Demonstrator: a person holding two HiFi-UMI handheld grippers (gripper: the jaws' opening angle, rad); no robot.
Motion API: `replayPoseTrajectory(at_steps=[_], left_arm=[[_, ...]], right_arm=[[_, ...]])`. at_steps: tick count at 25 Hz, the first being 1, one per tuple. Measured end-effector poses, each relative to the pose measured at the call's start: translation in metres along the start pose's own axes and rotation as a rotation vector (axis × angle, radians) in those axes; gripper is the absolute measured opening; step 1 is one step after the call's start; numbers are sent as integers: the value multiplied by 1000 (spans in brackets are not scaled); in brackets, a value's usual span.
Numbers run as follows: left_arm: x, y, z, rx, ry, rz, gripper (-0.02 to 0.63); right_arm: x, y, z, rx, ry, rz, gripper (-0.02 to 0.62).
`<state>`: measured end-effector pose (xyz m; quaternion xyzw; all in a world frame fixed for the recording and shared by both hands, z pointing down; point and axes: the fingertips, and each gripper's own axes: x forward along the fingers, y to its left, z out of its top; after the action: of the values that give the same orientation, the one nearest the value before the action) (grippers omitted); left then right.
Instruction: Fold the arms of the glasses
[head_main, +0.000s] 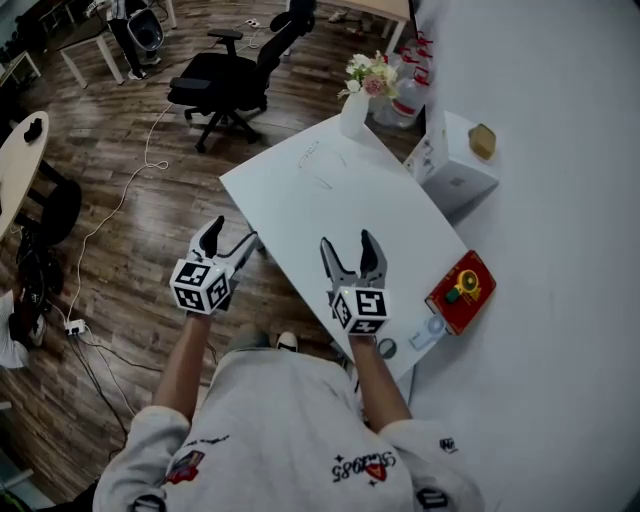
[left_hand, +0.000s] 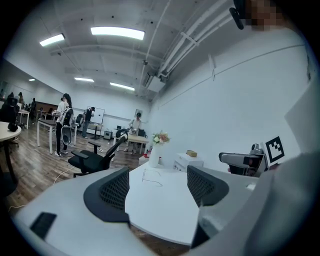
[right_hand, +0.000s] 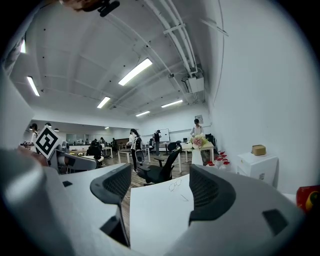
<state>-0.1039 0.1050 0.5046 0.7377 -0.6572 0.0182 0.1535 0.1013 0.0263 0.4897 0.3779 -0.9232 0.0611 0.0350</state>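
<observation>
Thin wire-framed glasses lie with their arms spread, far out on the white table, near a vase of flowers. My left gripper hangs open off the table's left edge with nothing in it. My right gripper stands open over the table's near part, also with nothing in it. Both are well short of the glasses. The glasses show small between the left jaws in the left gripper view. In the right gripper view the glasses lie far ahead on the tabletop.
A white box with a tan object on top stands at the table's far right against the wall. A red device lies at the near right. A black office chair and a cable are on the wooden floor to the left.
</observation>
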Motion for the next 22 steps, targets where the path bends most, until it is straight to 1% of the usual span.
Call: replayPoseTrajectory(at_steps=[7, 11, 14, 18, 22], left_arm=[[58, 13, 6, 10, 11, -41, 357], [100, 30, 15, 7, 17, -85, 357], [139, 43, 26, 11, 33, -139, 357], [196, 60, 42, 10, 59, -233, 357], [247, 76, 53, -27, 88, -325, 357]], right_arm=[[37, -31, -9, 16, 13, -38, 347], [68, -46, -9, 18, 21, -78, 347], [95, -61, -2, 21, 21, -130, 345], [134, -84, 2, 42, 25, -217, 345], [167, -103, 5, 65, 29, -307, 345]])
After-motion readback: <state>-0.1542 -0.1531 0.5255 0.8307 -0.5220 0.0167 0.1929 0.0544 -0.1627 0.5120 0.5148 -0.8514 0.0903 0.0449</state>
